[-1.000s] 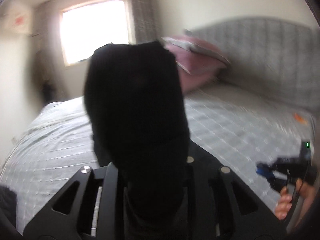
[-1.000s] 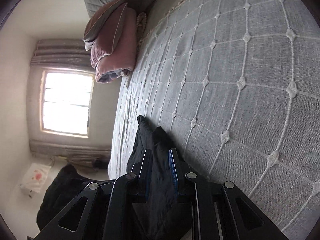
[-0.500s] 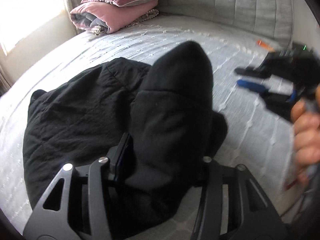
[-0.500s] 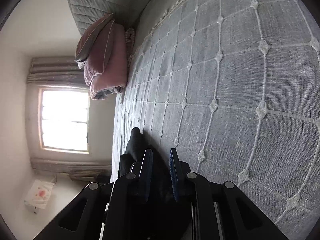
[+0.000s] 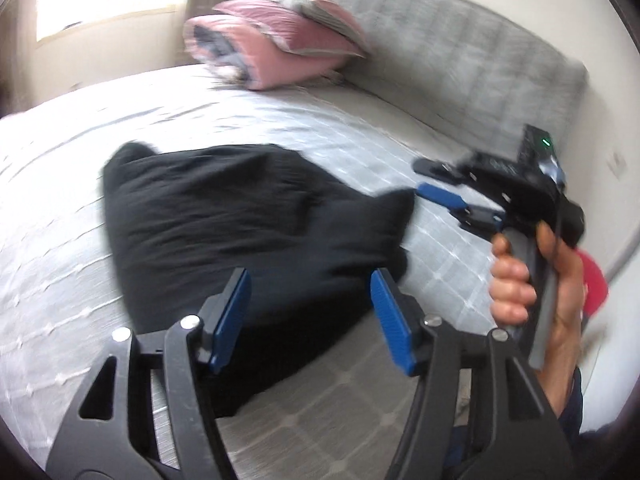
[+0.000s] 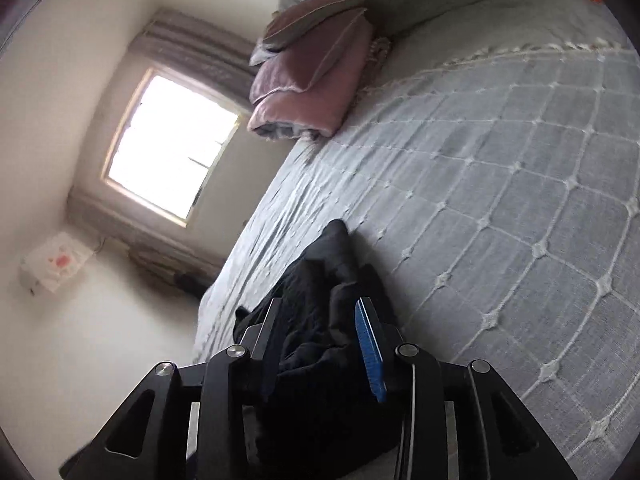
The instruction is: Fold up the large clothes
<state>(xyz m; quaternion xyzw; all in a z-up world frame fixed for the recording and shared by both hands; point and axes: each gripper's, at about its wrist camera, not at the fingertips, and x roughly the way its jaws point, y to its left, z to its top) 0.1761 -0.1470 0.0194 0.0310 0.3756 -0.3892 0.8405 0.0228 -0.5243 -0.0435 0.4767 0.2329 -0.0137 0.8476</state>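
**Letting go of a folded black garment on the bed**

A black quilted garment [image 5: 248, 220] lies bunched on a grey bedspread [image 5: 60, 264]. The left hand-held gripper [image 5: 310, 320] hangs over its near edge, jaws opening, pads clear of the cloth. The right hand-held gripper [image 6: 320, 344], held in a hand [image 5: 532, 288], is opening too, with cloth between its pads. Best release fully, then lift straight away, so no fold drags loose.

Black garment [image 5: 240, 216] — grey grid-stitched bedspread [image 6: 500, 184]
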